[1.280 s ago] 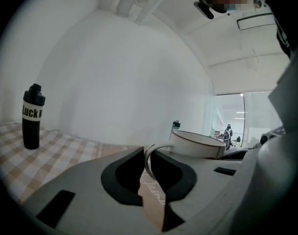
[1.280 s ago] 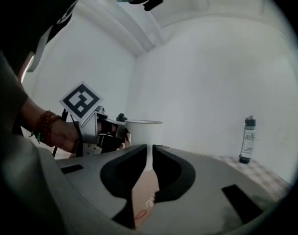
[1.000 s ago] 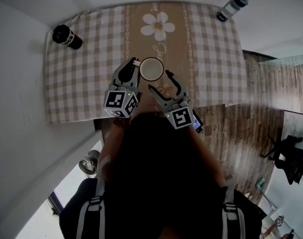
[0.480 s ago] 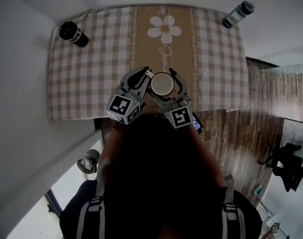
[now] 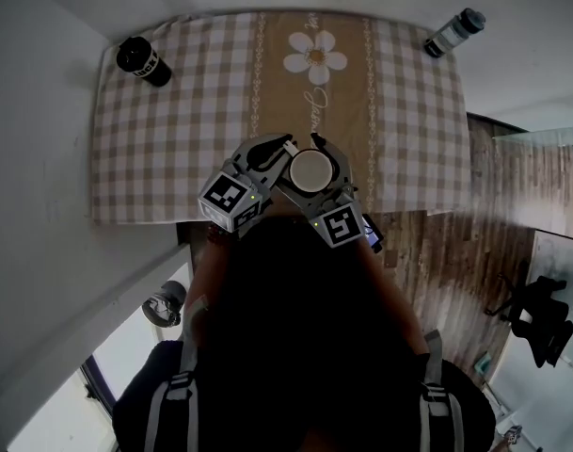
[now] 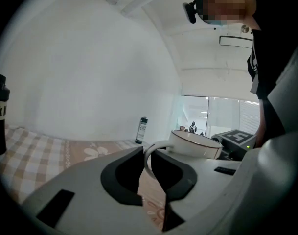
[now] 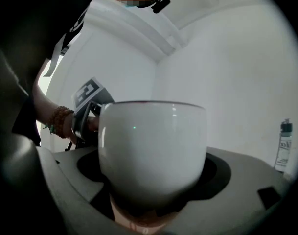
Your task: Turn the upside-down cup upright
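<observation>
A white cup (image 5: 308, 170) with a thin dark rim stands mouth up over the near edge of the checked tablecloth (image 5: 183, 130). My left gripper (image 5: 284, 153) is shut on its handle; the handle loop (image 6: 149, 156) runs between the dark pads. The cup's bowl (image 6: 195, 145) shows just past them. My right gripper (image 5: 311, 163) reaches in from the other side. Its jaws have just been opening and now stand wide on either side of the cup's body (image 7: 151, 151), with no clear press on it.
A black bottle (image 5: 143, 61) stands at the cloth's far left corner and a grey bottle (image 5: 453, 32) at the far right. A brown runner with a daisy (image 5: 316, 53) crosses the middle. Wooden floor (image 5: 437, 243) lies past the table's right edge.
The cup, held by the left gripper, has come nearer the table's front edge. The right gripper has spread its jaws and moved in until they stand round the cup.
</observation>
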